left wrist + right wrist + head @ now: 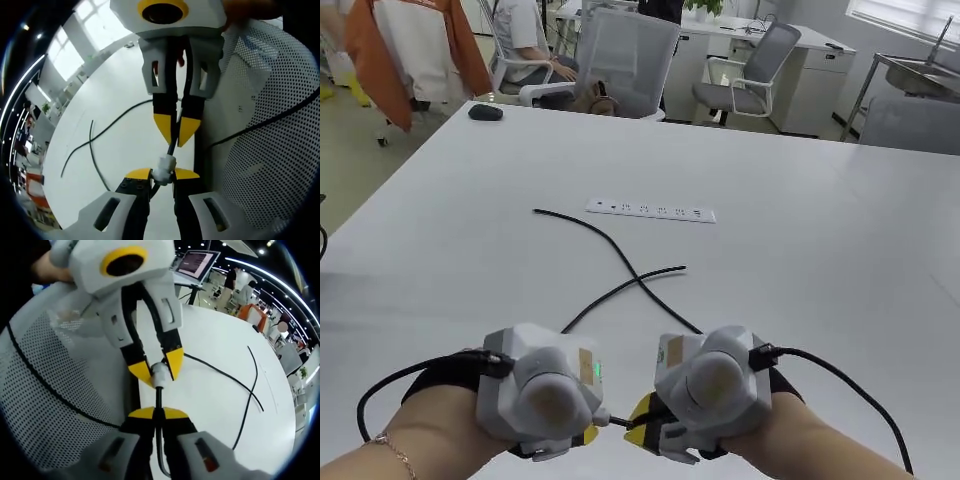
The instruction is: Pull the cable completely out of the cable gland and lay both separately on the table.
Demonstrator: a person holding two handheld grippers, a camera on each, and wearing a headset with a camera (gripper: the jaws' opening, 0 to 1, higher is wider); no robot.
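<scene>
Low at the table's near edge my two grippers face each other tip to tip. My left gripper [588,435] [162,174] is shut on the small white cable gland [164,166] [160,374]. A short stretch of black cable [173,145] [158,397] [616,422] comes out of the gland. My right gripper [642,425] [156,413] is shut on that cable just beyond it. The right gripper [175,131] enters the left gripper view from above, and the left gripper [156,371] enters the right gripper view the same way.
Two long black cable runs [638,278] cross on the white table [820,250] ahead of the grippers. A white power strip [650,211] lies farther back and a dark mouse [485,112] near the far edge. Office chairs [625,55] stand behind the table. A white mesh surface [270,150] sits beside the grippers.
</scene>
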